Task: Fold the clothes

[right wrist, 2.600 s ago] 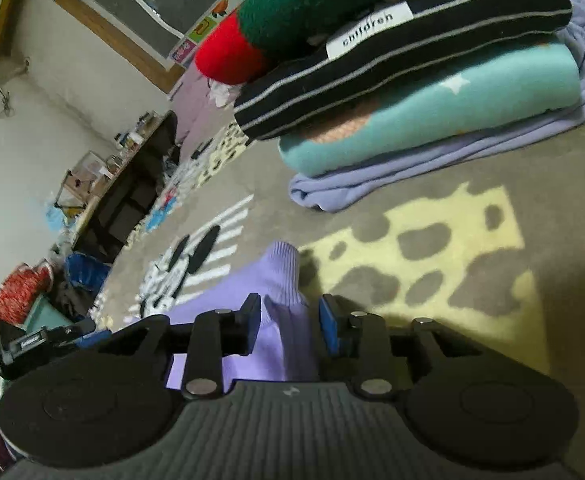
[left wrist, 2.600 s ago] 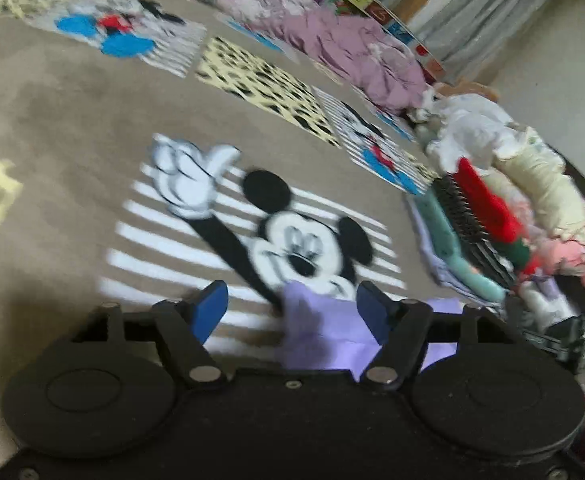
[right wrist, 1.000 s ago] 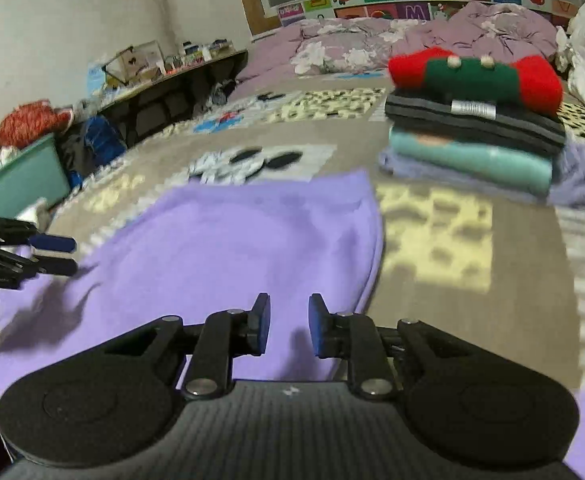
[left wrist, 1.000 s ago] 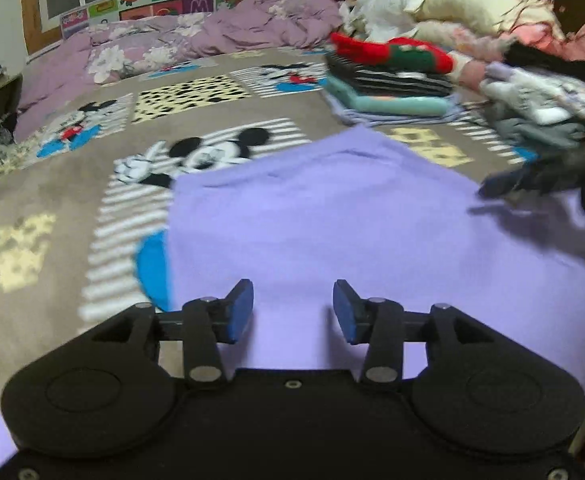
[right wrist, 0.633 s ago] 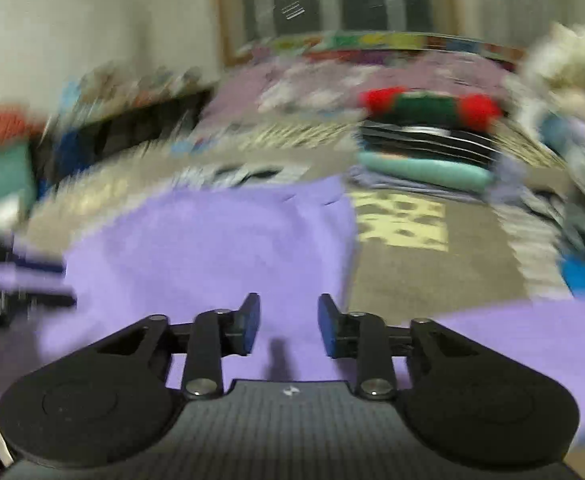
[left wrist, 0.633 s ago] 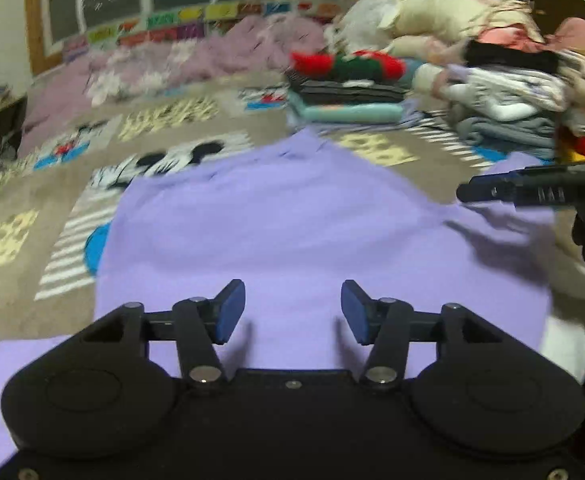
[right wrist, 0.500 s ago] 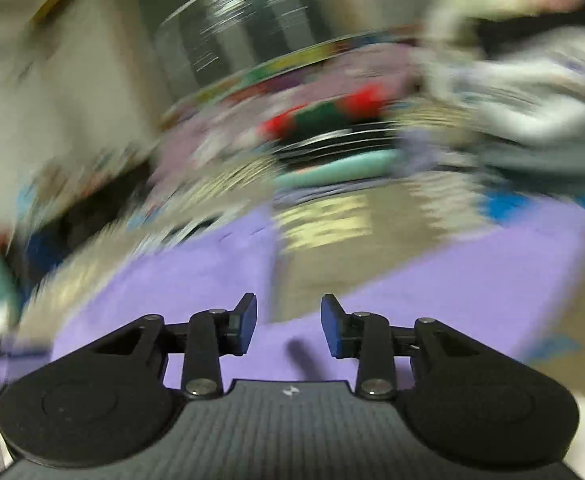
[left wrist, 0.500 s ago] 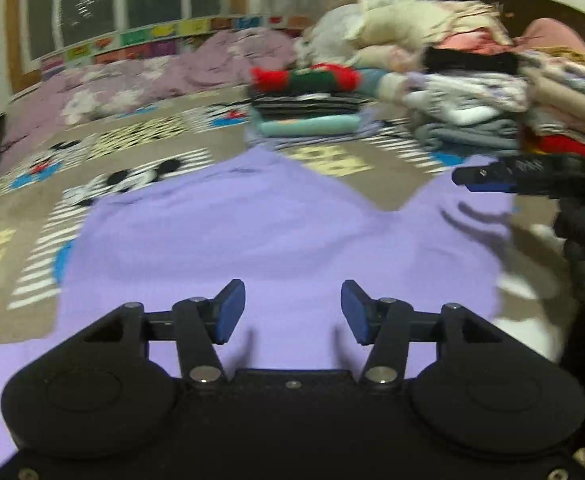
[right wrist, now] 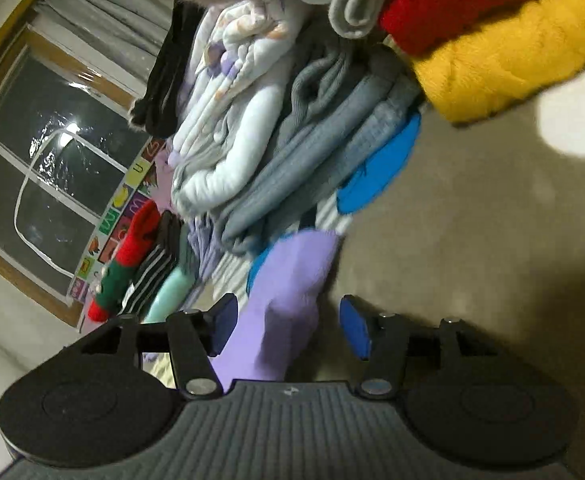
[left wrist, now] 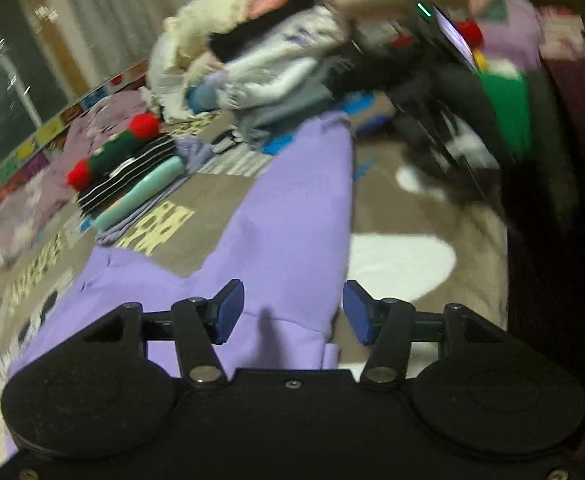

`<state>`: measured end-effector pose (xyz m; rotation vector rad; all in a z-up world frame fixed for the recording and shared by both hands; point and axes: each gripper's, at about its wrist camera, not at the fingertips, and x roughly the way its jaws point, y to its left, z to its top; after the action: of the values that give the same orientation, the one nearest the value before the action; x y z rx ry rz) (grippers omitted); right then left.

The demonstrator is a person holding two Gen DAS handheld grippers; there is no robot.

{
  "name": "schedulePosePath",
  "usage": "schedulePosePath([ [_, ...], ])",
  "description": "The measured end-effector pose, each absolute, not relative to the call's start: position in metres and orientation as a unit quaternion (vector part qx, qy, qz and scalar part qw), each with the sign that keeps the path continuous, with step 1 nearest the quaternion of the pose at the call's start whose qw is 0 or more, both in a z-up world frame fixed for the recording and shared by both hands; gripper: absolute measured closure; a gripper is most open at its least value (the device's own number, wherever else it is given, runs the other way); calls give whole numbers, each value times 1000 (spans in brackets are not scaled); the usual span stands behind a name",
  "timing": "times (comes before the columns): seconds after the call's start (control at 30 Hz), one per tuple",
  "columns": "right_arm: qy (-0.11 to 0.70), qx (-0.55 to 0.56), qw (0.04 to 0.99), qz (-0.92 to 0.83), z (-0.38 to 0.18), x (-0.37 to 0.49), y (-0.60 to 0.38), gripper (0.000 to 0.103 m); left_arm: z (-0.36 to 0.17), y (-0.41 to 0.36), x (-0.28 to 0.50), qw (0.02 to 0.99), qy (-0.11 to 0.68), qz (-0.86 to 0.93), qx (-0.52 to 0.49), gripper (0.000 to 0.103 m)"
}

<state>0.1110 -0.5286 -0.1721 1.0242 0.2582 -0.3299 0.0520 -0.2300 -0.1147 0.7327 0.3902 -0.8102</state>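
Blue pads tip both pairs of jaws, and both stand apart with nothing pressed between them. The left gripper [left wrist: 293, 311] hovers over the purple garment [left wrist: 288, 224], its jaws parted, one pad over the cloth and the other beyond the sleeve's right edge. The right gripper [right wrist: 288, 328] has its jaws opening, with the purple sleeve end [right wrist: 292, 284] lying loosely between the pads, not pinched.

That purple garment lies spread flat on a grey-brown patterned blanket [left wrist: 392, 208], one sleeve stretching away toward the far side. Farther off on the left sits a folded stack [left wrist: 128, 176]: red-and-green knit on top, black-and-white stripes, then teal. To its right rises an unsorted heap of clothes [right wrist: 292, 112], with grey, pale and black pieces, and red and yellow knits [right wrist: 508, 52] at the right. A dark window [right wrist: 40, 184] closes the far left.
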Motion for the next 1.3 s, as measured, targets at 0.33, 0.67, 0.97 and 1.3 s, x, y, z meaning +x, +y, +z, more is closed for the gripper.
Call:
schedulePosePath([
  [0.33,111,455,870,-157,-173,115,-544,90,-144,-226,63,824,253,-390,325,50],
  [0.67,90,475,861,-158,-181,107,-550,71,-137,-206,60,831,294,-389,268,49],
  [0.97,51,384,916,-107,-141,81,-499,54,-95,-107,60,924,268,-260,83,49],
  [1.3,160,246,952,89,-119,99,-369,54,-130,92,90,921,289,-20,-260,55],
])
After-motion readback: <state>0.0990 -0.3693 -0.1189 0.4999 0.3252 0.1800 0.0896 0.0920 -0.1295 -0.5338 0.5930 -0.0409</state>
